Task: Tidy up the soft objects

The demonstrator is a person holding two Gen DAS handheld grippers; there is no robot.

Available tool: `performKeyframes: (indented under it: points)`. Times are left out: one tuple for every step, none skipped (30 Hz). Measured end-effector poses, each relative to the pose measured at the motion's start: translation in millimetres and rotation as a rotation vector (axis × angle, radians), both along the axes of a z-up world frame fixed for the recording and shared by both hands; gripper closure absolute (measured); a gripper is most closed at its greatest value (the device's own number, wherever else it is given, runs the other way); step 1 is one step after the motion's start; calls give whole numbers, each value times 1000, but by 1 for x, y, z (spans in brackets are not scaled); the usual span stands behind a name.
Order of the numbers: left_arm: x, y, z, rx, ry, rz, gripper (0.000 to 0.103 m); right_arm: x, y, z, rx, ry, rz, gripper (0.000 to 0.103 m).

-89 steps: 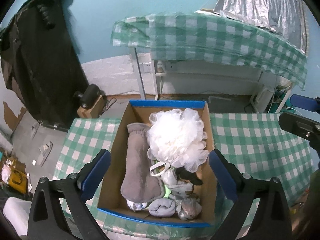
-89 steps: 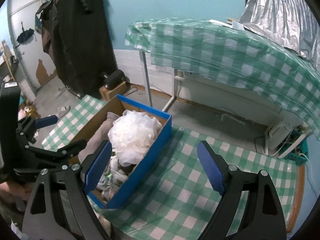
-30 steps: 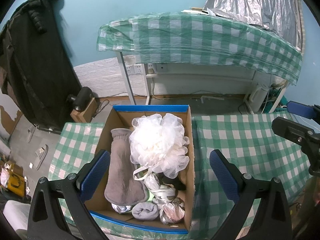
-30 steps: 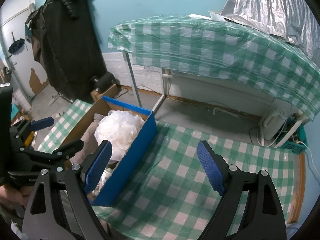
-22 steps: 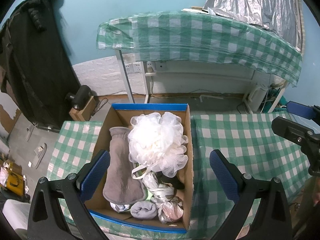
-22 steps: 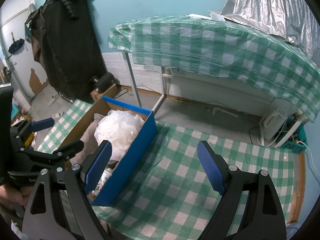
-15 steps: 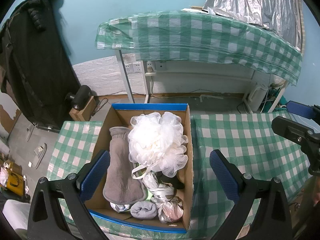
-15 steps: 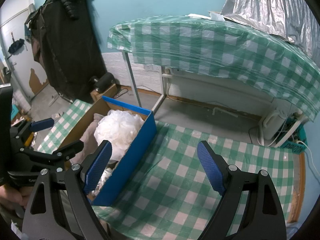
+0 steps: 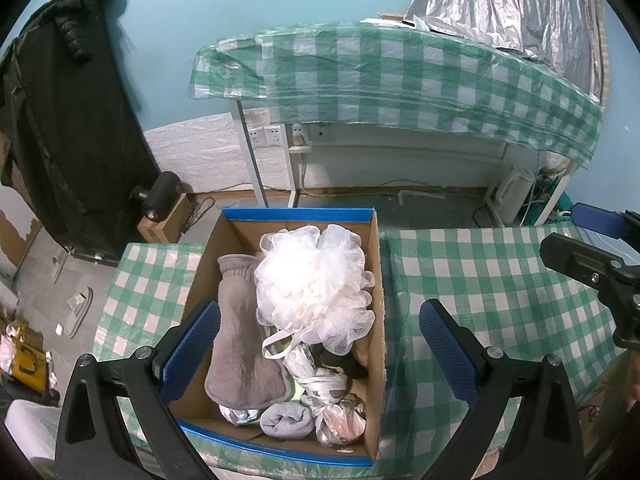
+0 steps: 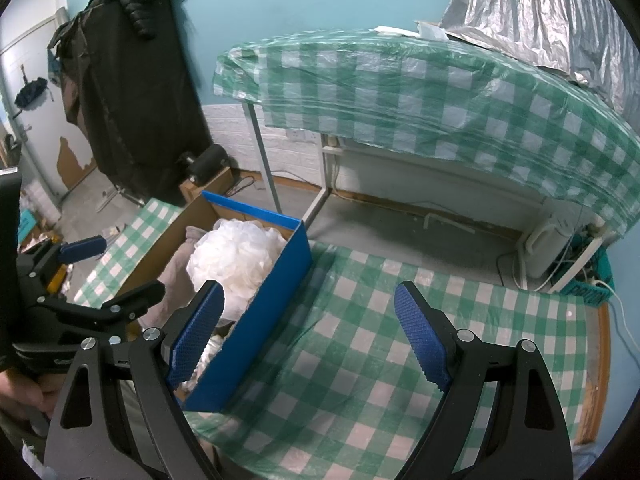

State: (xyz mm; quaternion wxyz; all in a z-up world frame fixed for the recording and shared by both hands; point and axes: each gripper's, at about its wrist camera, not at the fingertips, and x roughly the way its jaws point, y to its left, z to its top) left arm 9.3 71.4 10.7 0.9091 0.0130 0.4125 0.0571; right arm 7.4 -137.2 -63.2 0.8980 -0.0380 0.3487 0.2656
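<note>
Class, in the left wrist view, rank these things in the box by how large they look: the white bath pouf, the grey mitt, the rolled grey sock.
1. White bath pouf, largest.
2. Grey mitt, slightly smaller; it lies lower in the box, so this is unsure.
3. Rolled grey sock, clearly smallest.

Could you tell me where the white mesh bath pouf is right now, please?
In the left wrist view the white mesh bath pouf sits inside the cardboard box, against its right wall, right of the grey mitt, above the small bundles.
</note>
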Motion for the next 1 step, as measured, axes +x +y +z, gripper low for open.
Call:
performKeyframes:
  points:
    - [0,1,0,-2,1,0,3,0,0,-1,0,1,0,17]
